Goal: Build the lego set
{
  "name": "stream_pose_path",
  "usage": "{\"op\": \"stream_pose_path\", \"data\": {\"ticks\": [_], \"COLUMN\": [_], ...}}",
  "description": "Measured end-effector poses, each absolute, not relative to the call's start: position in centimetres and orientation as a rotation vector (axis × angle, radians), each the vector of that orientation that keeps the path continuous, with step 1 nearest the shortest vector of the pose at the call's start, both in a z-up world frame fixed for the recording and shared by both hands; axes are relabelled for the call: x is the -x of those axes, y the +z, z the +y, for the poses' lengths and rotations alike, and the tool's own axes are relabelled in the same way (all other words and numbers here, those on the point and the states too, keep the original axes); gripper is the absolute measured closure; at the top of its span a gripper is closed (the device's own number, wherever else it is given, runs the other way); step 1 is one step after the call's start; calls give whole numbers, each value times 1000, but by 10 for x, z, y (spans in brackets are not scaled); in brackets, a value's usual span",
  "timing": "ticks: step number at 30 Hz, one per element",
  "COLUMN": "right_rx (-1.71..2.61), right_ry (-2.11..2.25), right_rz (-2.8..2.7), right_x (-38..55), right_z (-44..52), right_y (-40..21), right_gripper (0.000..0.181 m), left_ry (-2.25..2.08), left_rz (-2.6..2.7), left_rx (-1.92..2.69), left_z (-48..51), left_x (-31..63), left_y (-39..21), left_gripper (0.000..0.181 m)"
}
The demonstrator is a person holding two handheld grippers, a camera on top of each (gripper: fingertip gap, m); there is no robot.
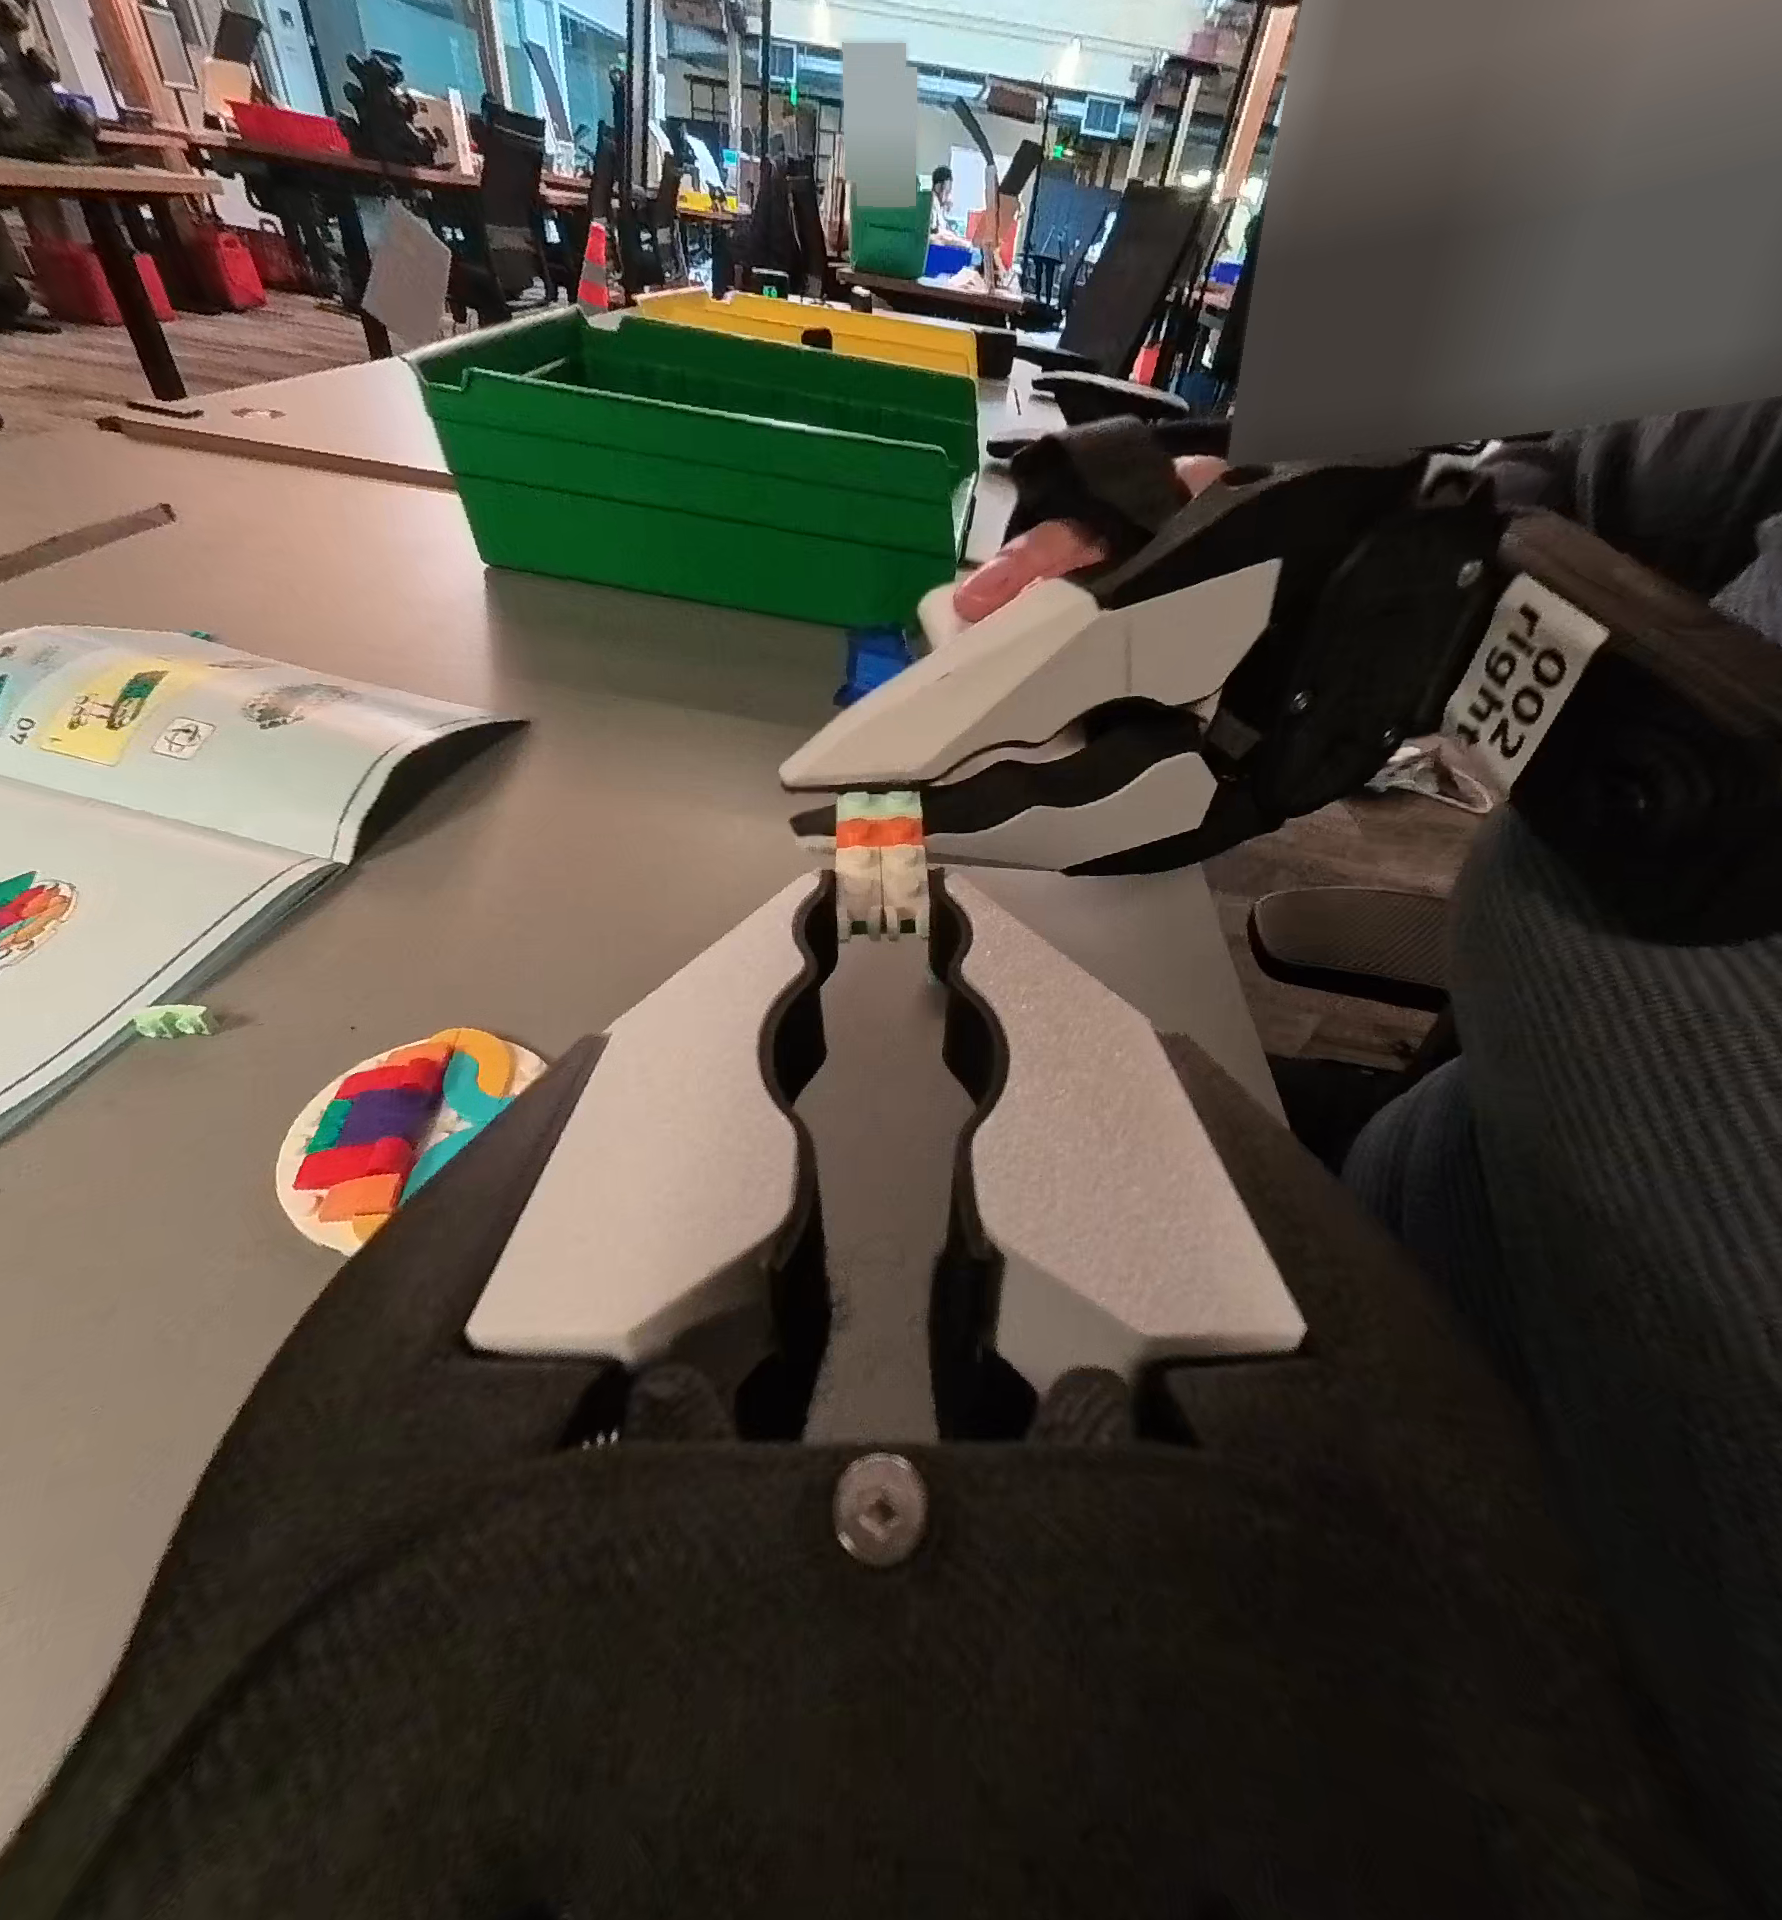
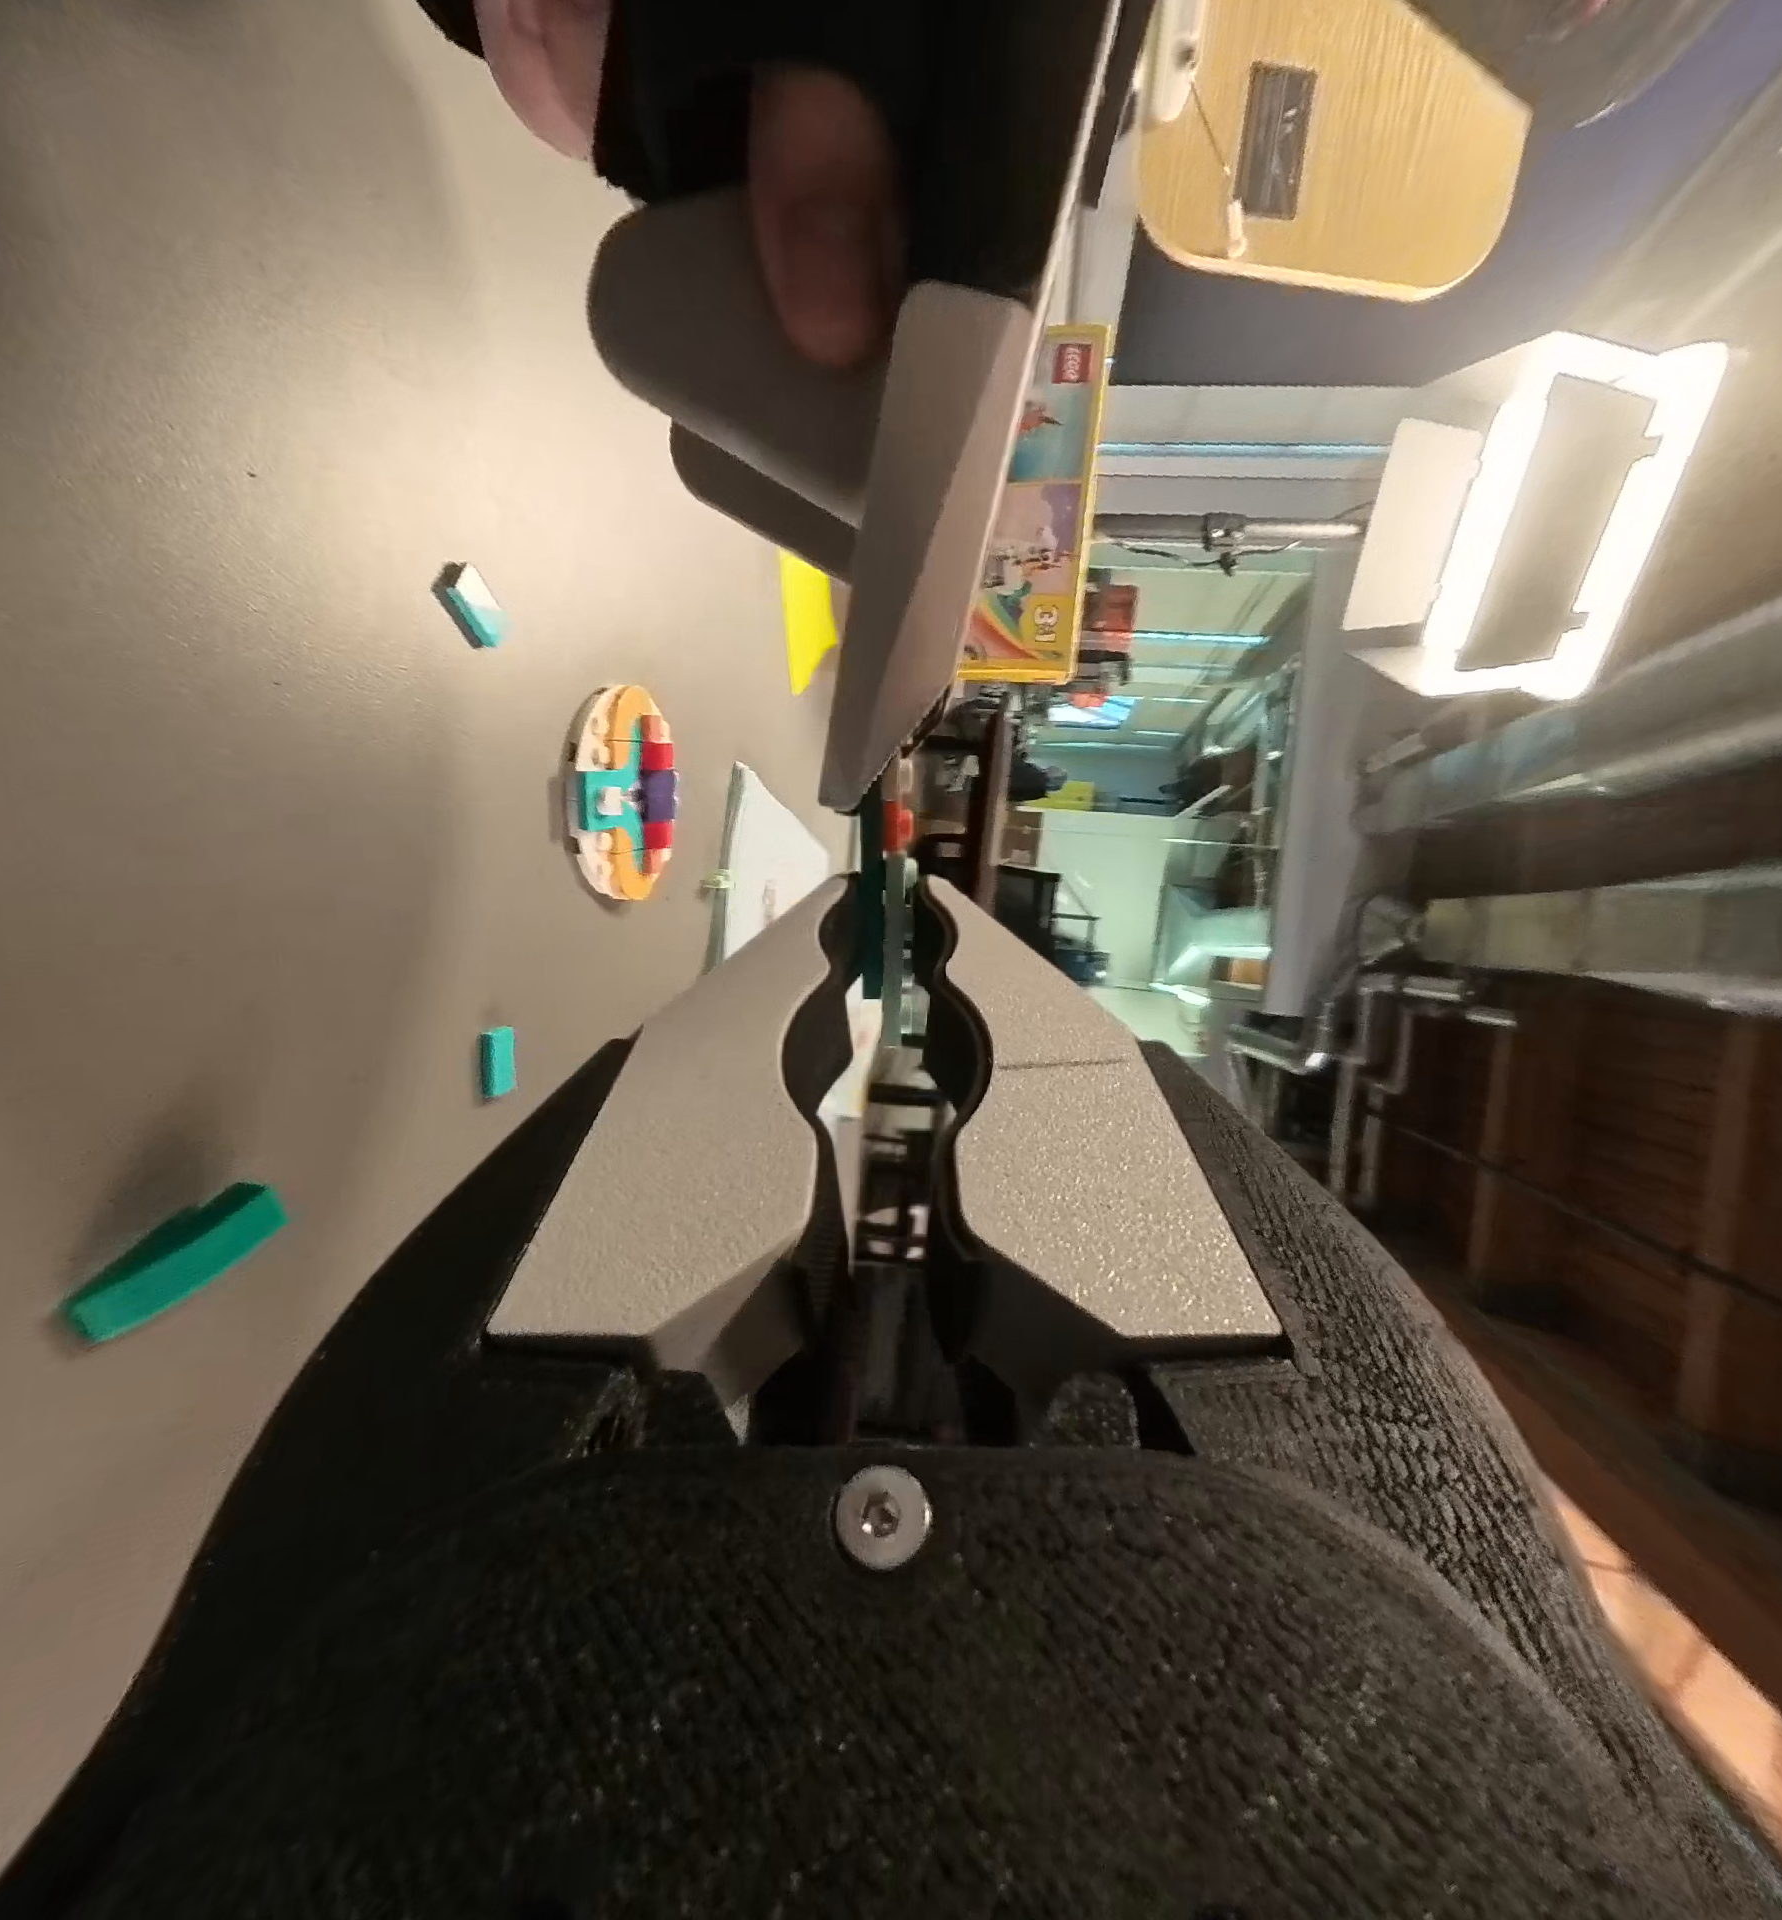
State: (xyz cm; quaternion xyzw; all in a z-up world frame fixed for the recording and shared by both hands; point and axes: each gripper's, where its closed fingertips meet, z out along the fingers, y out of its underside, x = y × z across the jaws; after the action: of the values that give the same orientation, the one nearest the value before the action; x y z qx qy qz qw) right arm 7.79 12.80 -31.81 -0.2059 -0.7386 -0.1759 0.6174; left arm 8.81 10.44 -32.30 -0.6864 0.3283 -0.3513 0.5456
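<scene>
A small lego assembly [image 1: 879, 852] of white, orange and mint pieces is held in the air between both grippers. My left gripper [image 1: 882, 904] is shut on its white lower part. My right gripper [image 1: 814, 802] comes in from the right and is shut on its mint top. In the right wrist view my right gripper [image 2: 892, 896] pinches the thin teal and mint pieces [image 2: 882, 935], and the left gripper [image 2: 856, 795] meets them from above. A round multicoloured lego build [image 1: 409, 1132] lies on the table, also in the right wrist view [image 2: 622, 800].
An open instruction booklet [image 1: 139, 810] lies at the left. A green bin [image 1: 700, 468] and a yellow bin [image 1: 814, 322] stand behind. Loose teal pieces [image 2: 175, 1262] [image 2: 497, 1060] [image 2: 471, 603] lie on the grey table [image 1: 243, 1455]. A lego box [image 2: 1043, 509] stands farther off. Both grippers' tips are close together, under 4 cm apart.
</scene>
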Motion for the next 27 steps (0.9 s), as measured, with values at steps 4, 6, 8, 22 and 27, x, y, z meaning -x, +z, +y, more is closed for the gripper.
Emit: {"op": "stream_pose_path", "data": {"ticks": [4, 6, 8, 22, 27], "right_rx": [436, 422, 405, 844, 902], "right_ry": [-429, -436, -444, 300, 534], "right_rz": [-1711, -1724, -1727, -2009, -2111], "right_x": [-76, -75, -74, -51, -47], "right_z": [130, 132, 133, 135, 128], "right_y": [-318, -319, -319, -356, -351], "right_gripper": [177, 176, 176, 176, 176], "left_ry": [-840, -835, -831, -373, -172], "left_rz": [753, 746, 738, 809, 906], "left_rx": [1638, 1651, 1662, 1607, 1602], "left_z": [106, 107, 109, 125, 126], "left_x": [-87, -86, -85, -58, -58], "left_y": [-323, -324, -326, -333, -340], "left_gripper": [166, 166, 166, 121, 152]}}
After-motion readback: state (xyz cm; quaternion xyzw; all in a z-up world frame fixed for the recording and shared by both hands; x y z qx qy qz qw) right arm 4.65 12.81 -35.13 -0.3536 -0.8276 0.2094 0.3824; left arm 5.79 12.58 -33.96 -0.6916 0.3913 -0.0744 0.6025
